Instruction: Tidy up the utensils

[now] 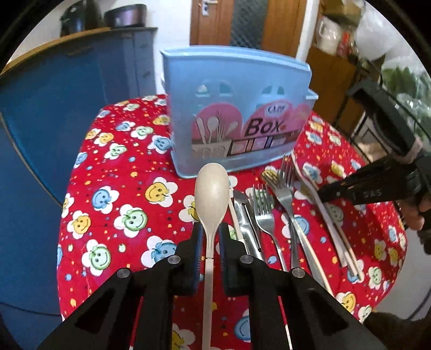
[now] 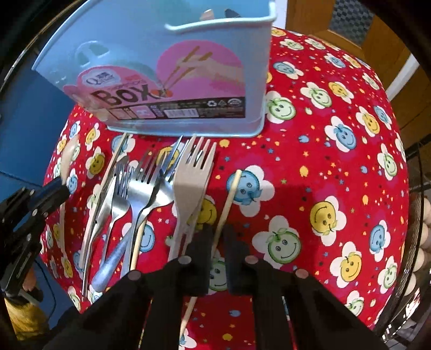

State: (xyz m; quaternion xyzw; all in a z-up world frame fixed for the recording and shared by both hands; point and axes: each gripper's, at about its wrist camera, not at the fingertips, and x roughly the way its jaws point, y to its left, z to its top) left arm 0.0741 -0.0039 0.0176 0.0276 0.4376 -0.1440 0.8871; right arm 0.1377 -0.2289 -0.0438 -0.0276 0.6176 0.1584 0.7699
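A cream spoon (image 1: 212,191) is clamped by its handle in my left gripper (image 1: 209,228), bowl pointing at the blue utensil box (image 1: 237,118). My right gripper (image 2: 218,231) is shut on a pale chopstick (image 2: 231,193), which points toward the box (image 2: 161,67). Left of the chopstick lie a beige fork (image 2: 192,172), metal forks (image 2: 145,183) and a knife (image 2: 102,204) on the red smiley tablecloth (image 2: 323,161). The right gripper shows at the right of the left wrist view (image 1: 323,192). The left gripper with the spoon shows at the left of the right wrist view (image 2: 60,185).
In the left wrist view, metal forks (image 1: 265,212), a knife (image 1: 243,215) and pale chopsticks (image 1: 334,223) lie right of the spoon. A blue cabinet (image 1: 67,107) stands left of the table, a wooden door (image 1: 269,21) behind. A wire basket (image 2: 420,228) stands at the right.
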